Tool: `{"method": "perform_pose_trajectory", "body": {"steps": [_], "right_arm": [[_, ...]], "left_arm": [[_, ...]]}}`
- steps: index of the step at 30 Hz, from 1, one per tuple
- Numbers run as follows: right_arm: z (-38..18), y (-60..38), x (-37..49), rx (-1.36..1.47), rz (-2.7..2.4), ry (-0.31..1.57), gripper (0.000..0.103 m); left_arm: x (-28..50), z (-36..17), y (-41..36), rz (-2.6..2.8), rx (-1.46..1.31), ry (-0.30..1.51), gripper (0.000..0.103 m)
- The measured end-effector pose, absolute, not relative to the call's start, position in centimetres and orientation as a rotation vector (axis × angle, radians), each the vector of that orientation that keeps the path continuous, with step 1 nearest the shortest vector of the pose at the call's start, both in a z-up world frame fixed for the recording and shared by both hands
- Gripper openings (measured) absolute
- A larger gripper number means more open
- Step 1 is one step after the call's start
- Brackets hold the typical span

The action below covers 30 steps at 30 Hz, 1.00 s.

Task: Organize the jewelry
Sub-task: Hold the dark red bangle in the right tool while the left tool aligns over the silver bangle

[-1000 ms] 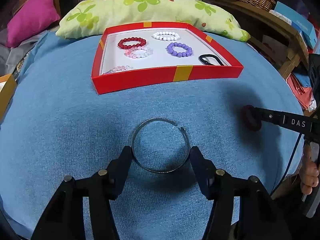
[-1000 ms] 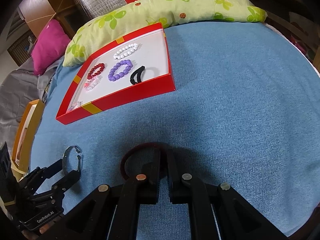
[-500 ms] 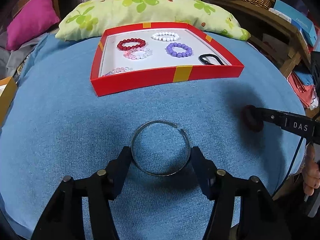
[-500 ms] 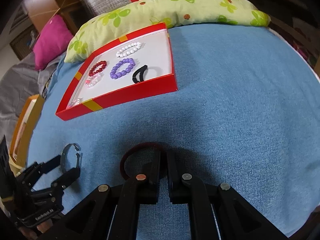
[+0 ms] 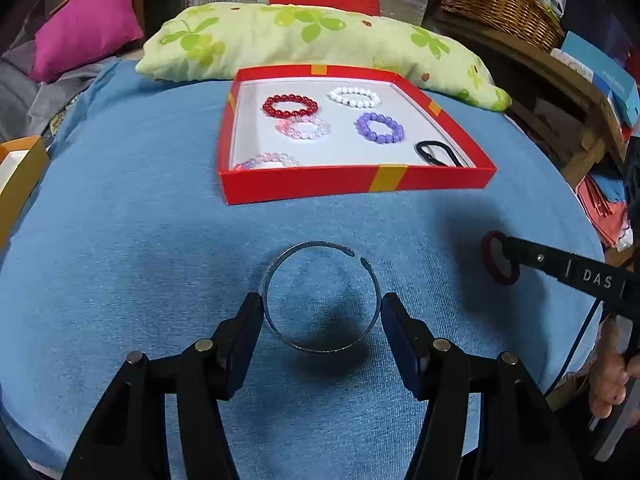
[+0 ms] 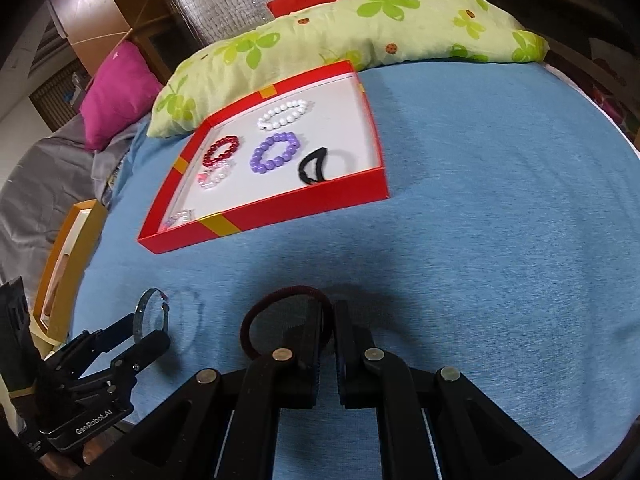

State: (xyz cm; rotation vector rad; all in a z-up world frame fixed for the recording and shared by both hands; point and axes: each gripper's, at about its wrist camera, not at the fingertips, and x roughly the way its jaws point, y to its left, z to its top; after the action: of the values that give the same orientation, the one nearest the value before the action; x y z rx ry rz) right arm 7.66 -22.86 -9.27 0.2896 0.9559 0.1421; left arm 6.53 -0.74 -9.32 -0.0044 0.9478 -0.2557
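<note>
My right tongs pinch a dark red hair tie above the blue cloth.
To my left, my other tongs clasp a silver bangle; beyond lies the red tray of bead bracelets.

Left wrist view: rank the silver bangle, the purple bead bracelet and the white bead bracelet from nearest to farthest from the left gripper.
1. Silver bangle: between the fingers of the left gripper, above the blue cloth.
2. Purple bead bracelet: in the red tray, right of middle.
3. White bead bracelet: near the tray's far wall.
</note>
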Motion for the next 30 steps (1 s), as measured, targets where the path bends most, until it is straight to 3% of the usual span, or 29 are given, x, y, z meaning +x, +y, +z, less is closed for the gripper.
{"method": "perform_pose_trajectory", "body": {"steps": [30], "right_arm": [[-7.4, -19.7, 7.5, 0.297, 0.195, 0.859, 0.007]], "left_arm": [[5.9, -6.0, 1.7, -0.125, -0.036, 0.818, 0.062]]}}
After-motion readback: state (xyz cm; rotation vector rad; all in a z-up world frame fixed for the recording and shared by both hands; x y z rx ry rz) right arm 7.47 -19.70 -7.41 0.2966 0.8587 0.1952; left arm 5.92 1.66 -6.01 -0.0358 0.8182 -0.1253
